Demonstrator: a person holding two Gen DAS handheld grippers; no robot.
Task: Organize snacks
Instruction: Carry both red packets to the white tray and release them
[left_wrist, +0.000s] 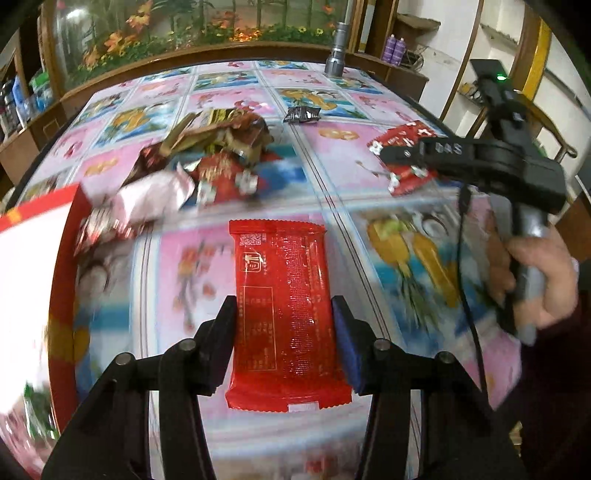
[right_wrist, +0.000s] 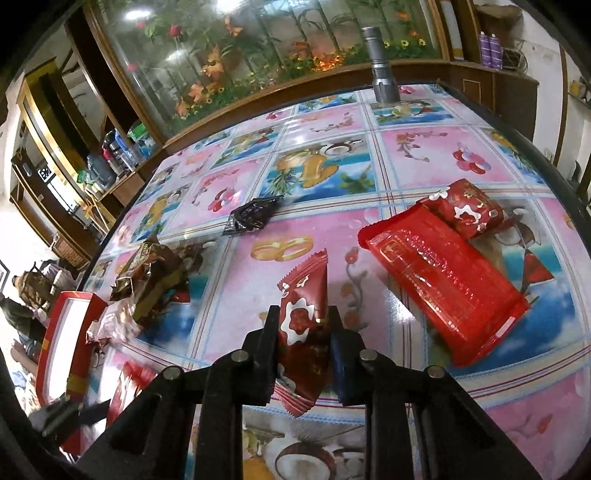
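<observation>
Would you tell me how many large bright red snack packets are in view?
2. One large red packet sits in the left hand-held gripper; the other lies on the table, right of the right wrist view. The pile may hide more.

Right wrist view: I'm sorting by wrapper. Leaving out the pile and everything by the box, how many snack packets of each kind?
Dark red flowered packets: 2
Bright red packet: 1
Black wrapper: 1
Total: 4
</observation>
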